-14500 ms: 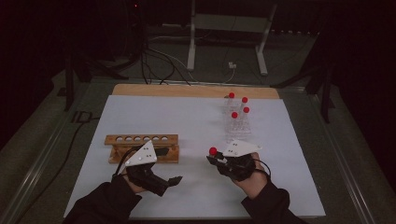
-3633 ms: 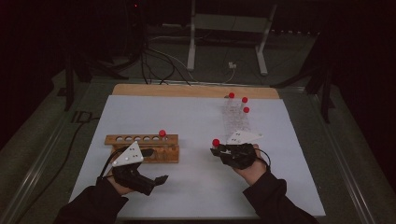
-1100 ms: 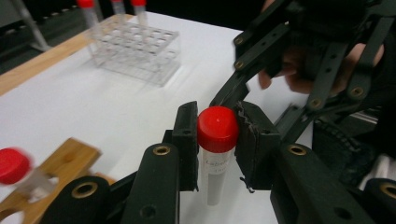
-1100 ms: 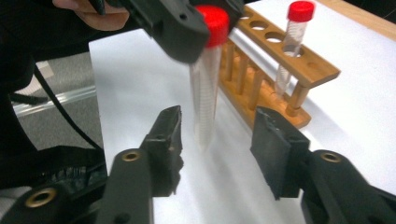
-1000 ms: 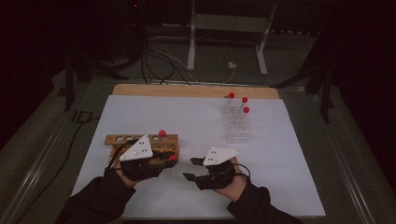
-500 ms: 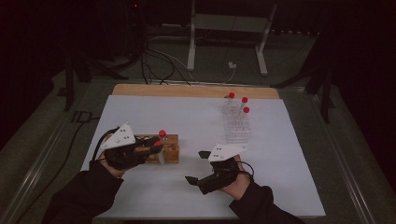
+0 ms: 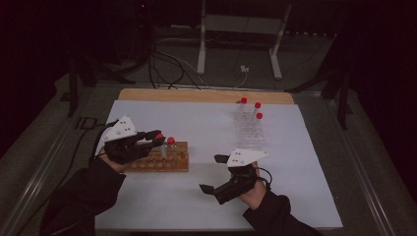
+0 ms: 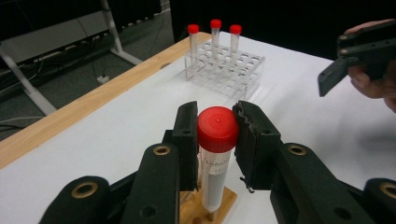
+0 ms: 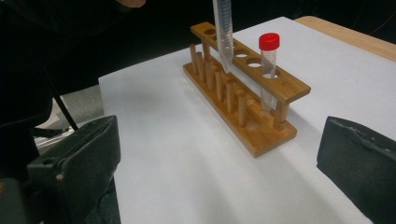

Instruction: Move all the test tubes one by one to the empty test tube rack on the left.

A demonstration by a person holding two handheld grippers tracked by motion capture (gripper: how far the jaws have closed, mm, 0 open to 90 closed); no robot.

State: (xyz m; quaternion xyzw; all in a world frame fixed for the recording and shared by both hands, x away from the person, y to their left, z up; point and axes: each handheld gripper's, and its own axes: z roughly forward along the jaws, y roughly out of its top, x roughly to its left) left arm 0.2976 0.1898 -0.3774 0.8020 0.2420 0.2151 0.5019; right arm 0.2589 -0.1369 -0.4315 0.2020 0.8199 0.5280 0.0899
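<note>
One red-capped tube (image 9: 268, 65) was already seated in the wooden rack (image 9: 261, 133), a second tube (image 8: 216, 154) was clamped in the left gripper (image 8: 215, 140) above it, three tubes (image 7: 250, 110) were left in the clear rack (image 7: 248, 132), and the right gripper (image 7: 216, 173) was held wide apart, empty.

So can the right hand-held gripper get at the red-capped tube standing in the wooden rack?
Probably yes: the right hand-held gripper is open and empty, with bare white mat between it and the red-capped tube standing in the wooden rack.
</note>
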